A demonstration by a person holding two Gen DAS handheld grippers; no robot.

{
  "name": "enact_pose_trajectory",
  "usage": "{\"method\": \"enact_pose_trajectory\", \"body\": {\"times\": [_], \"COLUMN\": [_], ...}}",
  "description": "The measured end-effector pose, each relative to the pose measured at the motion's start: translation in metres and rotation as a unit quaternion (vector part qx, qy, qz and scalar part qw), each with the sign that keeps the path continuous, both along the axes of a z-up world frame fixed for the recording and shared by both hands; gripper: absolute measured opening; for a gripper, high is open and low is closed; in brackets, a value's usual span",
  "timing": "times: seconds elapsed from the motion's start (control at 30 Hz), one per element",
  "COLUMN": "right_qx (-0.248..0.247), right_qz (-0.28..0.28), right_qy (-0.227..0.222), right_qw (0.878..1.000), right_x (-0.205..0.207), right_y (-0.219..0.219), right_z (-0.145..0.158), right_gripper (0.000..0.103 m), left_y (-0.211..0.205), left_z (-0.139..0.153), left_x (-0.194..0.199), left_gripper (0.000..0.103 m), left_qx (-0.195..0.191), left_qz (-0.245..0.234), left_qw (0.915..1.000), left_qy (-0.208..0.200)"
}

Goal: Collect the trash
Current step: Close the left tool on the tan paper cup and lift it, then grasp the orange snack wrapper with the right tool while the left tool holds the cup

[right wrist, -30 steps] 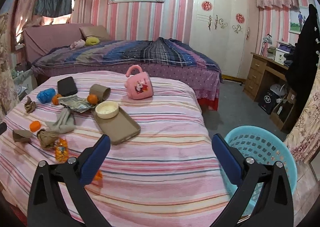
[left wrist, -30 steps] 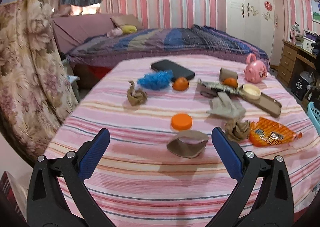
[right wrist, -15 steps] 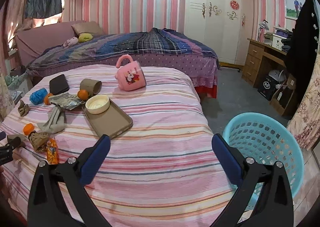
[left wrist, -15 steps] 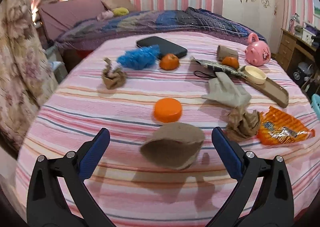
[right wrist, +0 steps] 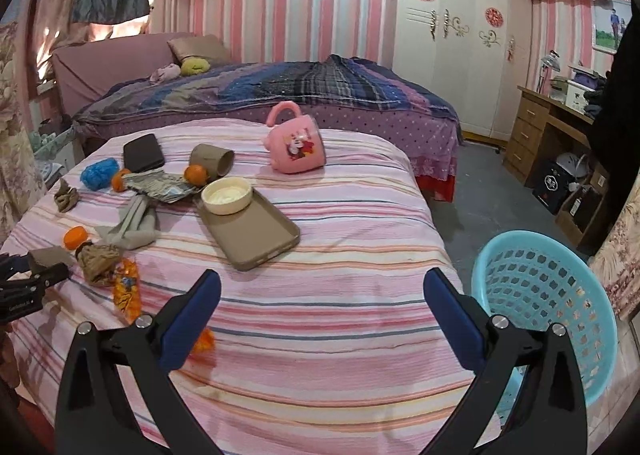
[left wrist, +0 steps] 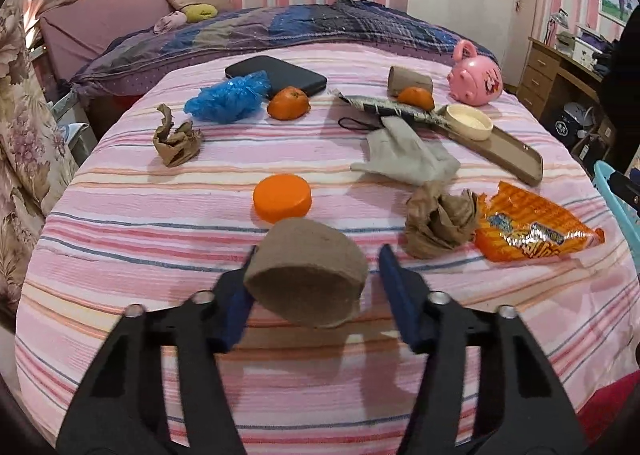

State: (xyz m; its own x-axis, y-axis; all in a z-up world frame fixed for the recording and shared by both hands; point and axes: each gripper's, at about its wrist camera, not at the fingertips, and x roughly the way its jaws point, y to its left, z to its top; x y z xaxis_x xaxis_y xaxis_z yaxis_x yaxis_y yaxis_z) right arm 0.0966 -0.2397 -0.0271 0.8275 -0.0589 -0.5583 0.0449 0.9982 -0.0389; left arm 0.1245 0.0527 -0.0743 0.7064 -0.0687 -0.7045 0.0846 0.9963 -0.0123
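My left gripper [left wrist: 316, 291] has its jaws partly closed around a flattened brown cardboard tube [left wrist: 308, 275] on the pink striped bedspread [left wrist: 140, 255]; the left finger touches the tube and the right finger stands a little off it. An orange cap [left wrist: 282, 198], two crumpled brown paper wads [left wrist: 440, 223] [left wrist: 176, 137], an orange snack wrapper [left wrist: 532, 229] and a blue plastic bag [left wrist: 230, 97] lie beyond. My right gripper [right wrist: 320, 311] is open and empty over the bed's near edge. The light blue trash basket [right wrist: 548, 295] stands on the floor to its right.
A grey glove [left wrist: 408, 157], two oranges [left wrist: 288, 103] [left wrist: 416, 97], a black case [left wrist: 280, 73], a folded umbrella [left wrist: 392, 109], a brown tray [right wrist: 248, 231] with a cream lid [right wrist: 227, 195], a brown cup [right wrist: 212, 161] and a pink mug [right wrist: 296, 143] lie on the bed. A wooden desk [right wrist: 548, 123] stands at right.
My left gripper moved forward and down to the cardboard tube, and its jaws narrowed around it. My right gripper stayed open and shifted slightly.
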Motion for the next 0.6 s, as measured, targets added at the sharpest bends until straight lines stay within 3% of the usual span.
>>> {"method": "enact_pose_trajectory", "body": {"times": [0.23, 0.6], "right_qx": [0.007, 0.032], "right_qz": [0.01, 0.054], "right_qy": [0.002, 0.0], "right_qw": [1.0, 0.998], "right_x": [0.0, 0.003], "right_y": [0.007, 0.031], "right_z": [-0.003, -0.004], "right_gripper": [0.099, 0.099], "left_y": [0.003, 0.034], "left_z": [0.006, 0.015], "left_x": [-0.01, -0.019], "left_gripper": [0.045, 0.045], "left_qx": [0.006, 0.019], "left_qz": [-0.006, 0.044], "left_qw": [0.9998, 0.998], "left_qy": [-0.016, -0.041]}}
